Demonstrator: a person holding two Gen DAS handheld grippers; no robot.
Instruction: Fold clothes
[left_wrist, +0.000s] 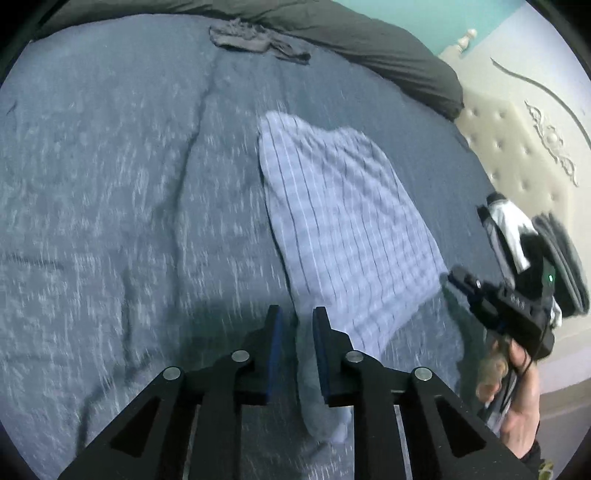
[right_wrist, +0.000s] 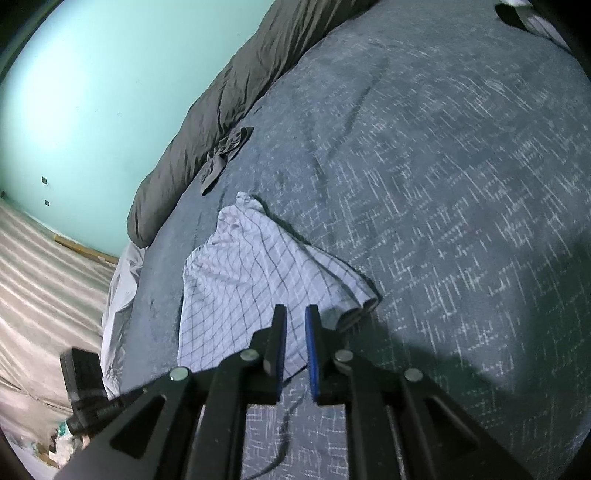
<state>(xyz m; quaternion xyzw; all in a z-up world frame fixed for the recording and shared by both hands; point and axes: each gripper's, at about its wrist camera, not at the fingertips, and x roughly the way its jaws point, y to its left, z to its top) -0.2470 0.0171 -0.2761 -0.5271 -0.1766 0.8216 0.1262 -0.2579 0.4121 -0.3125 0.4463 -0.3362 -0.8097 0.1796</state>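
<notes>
Checked garment (right_wrist: 258, 280) lying partly folded on the bed (right_wrist: 443, 184), just ahead of both grippers.

Left gripper (left_wrist: 297, 321) and right gripper (right_wrist: 295, 317) are hovering, fingers narrowly parted, gripping nothing. Cloth is looking light, limp, apt to slump; pinching a corner or layered hem (right_wrist: 354, 312) seems best.

No text, label or number is legible

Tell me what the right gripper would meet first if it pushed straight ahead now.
Most likely the light blue checked cloth garment: the right gripper, jaws slightly apart and empty, points at its near edge. Depth is unclear, so it may pass just above.
</notes>
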